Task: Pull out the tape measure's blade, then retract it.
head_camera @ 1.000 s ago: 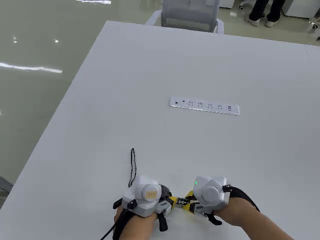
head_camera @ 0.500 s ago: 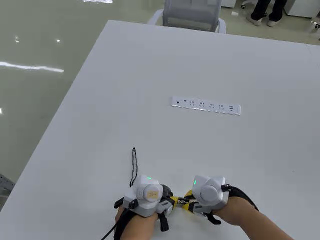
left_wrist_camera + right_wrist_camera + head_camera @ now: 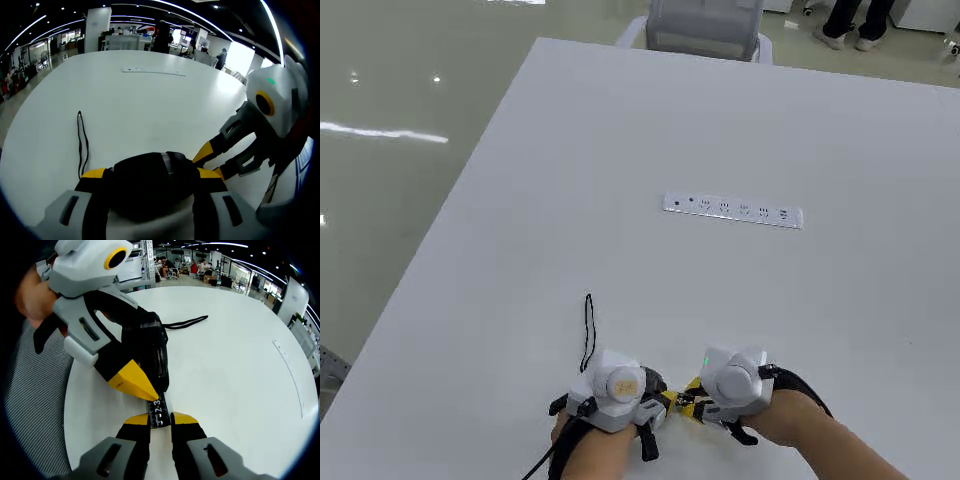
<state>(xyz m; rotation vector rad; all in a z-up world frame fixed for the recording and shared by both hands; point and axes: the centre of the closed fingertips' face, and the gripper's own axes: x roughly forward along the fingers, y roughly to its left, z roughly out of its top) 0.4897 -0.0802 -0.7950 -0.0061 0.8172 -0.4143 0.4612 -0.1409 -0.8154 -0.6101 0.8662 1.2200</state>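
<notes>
The tape measure (image 3: pixel 150 185) has a black body and sits low over the white table (image 3: pixel 620 170) at its near edge. My left gripper (image 3: pixel 152 175) is shut on the body, with yellow fingertips (image 3: pixel 92 173) on either side. A short piece of black blade (image 3: pixel 158 414) marked 2 and 3 sticks out of the body (image 3: pixel 147 347). My right gripper (image 3: pixel 159 418) is shut on that blade end. In the head view the left gripper (image 3: pixel 620 385) and the right gripper (image 3: pixel 732 376) are close together, with the tape measure (image 3: pixel 667 400) between them.
The tape measure's black wrist strap (image 3: pixel 587 333) trails away over the table. A white power strip (image 3: pixel 732 211) lies across the middle of the table. A grey chair (image 3: pixel 705 25) stands at the far edge. The table's left edge drops to a glossy floor.
The right gripper has come slightly closer to the left one. Both keep their grip, and the head camera has shifted a little.
</notes>
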